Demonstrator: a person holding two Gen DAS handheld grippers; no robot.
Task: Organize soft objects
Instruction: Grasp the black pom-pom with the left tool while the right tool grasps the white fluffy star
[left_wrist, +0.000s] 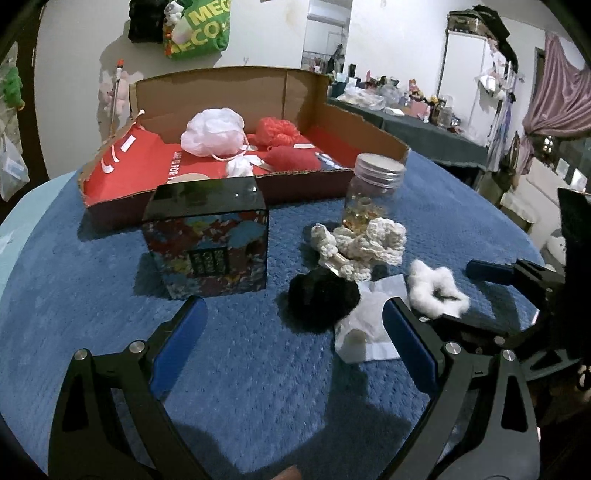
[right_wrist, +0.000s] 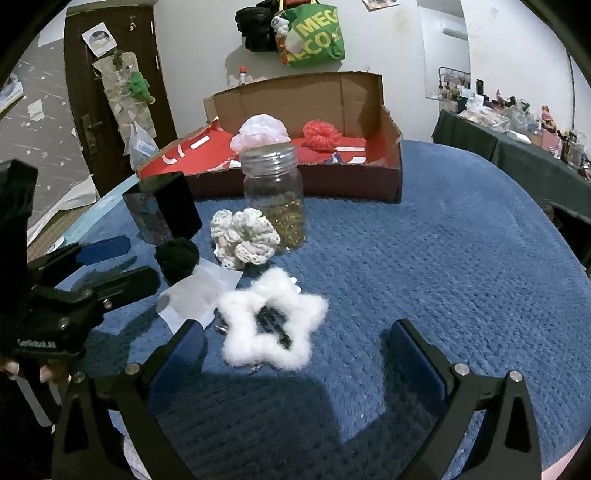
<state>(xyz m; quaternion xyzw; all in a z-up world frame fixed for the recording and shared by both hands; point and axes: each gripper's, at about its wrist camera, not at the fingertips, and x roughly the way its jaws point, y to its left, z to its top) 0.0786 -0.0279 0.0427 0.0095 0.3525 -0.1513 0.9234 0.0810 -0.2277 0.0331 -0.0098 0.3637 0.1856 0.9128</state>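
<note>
On the blue blanket lie a black pom-pom (left_wrist: 323, 301) (right_wrist: 176, 258), a cream crocheted piece (left_wrist: 364, 243) (right_wrist: 245, 240) and a fluffy white star-shaped hair clip (left_wrist: 437, 291) (right_wrist: 273, 325). A cardboard box (left_wrist: 295, 177) (right_wrist: 332, 184) at the back holds a pale pink puff (left_wrist: 212, 133) (right_wrist: 260, 131), a red mesh puff (left_wrist: 277, 131) (right_wrist: 321, 134), a red knitted piece (left_wrist: 293, 157) and a small white ball (left_wrist: 240, 168). My left gripper (left_wrist: 295, 326) (right_wrist: 122, 258) stands open just before the black pom-pom. My right gripper (right_wrist: 297, 347) is open, with the star clip between its fingertips' reach.
A glossy patterned black cube box (left_wrist: 208, 240) (right_wrist: 162, 214) and a clear jar with a metal lid (left_wrist: 373, 188) (right_wrist: 275, 195) stand before the cardboard box. A white paper sachet (left_wrist: 369, 321) (right_wrist: 195, 295) lies by the pom-pom. A cluttered dark table (right_wrist: 517, 140) runs along the right.
</note>
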